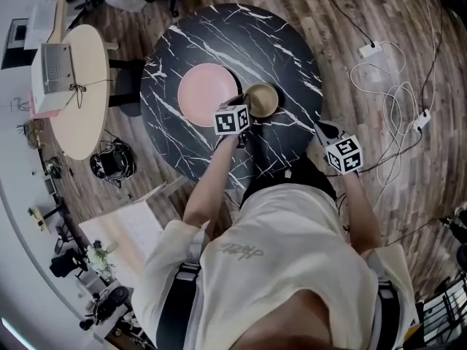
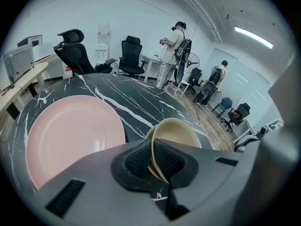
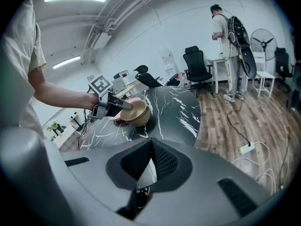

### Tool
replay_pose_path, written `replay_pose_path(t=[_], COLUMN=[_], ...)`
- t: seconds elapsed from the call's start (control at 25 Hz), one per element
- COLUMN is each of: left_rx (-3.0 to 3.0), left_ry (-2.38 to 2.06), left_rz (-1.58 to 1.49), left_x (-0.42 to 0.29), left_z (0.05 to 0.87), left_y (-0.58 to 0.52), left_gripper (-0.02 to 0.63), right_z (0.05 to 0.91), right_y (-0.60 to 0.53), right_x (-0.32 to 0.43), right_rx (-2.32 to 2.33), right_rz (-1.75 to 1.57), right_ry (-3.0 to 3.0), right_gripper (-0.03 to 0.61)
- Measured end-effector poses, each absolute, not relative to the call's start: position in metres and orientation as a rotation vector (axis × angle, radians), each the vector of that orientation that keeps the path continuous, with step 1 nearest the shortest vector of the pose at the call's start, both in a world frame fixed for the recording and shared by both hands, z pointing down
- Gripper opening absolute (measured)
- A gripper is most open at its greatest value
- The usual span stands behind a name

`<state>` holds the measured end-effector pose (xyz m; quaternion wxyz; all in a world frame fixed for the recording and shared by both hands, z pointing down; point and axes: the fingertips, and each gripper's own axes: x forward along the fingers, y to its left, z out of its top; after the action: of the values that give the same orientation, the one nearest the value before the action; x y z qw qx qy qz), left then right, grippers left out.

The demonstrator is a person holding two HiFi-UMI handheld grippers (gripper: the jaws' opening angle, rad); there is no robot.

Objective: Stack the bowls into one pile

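Nesting two bowls (image 1: 261, 99) beside one plate (image 1: 208, 87)

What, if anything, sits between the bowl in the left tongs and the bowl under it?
Nothing visible. The left tongs pinch the rim of the top bowl, which already rests inside the lower bowl. The pink plate lies beside them, not in the way.
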<state>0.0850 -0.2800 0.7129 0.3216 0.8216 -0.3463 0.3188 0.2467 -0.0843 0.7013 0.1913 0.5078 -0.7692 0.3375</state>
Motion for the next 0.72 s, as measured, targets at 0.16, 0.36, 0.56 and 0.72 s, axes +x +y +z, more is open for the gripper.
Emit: replay_pose_path(t=[0.16,0.36,0.56,0.72], left_rx=[2.152,2.167,2.185,2.203], left_ry=[-0.918,-0.928,-0.945,-0.939], left_rz=[0.854,0.861,0.902,0.922], left_x=[0.0867,0.0897,0.0917,0.0933], left_z=[0.7164,0.7168,0.7168,0.7156], left_y=[-0.2797,-0.2837,-0.2833,-0.2807], left_gripper=[0.034,0.032,0.034,0.034], right_z=[0.7036,0.7046,0.7049,0.7062], right_y=[-0.0858,-0.0882,-0.0881,-0.0889], right_x=[0.2466,0.2458,0.2473,0.2479], right_rx=[1.412,1.399,1.388,1.373], right_rz=[0.949,0.953,0.955,0.953], right_ry=[-2.17,-2.178,-2.179,-2.185], right_gripper=[0.006,0.006,0.006,0.006])
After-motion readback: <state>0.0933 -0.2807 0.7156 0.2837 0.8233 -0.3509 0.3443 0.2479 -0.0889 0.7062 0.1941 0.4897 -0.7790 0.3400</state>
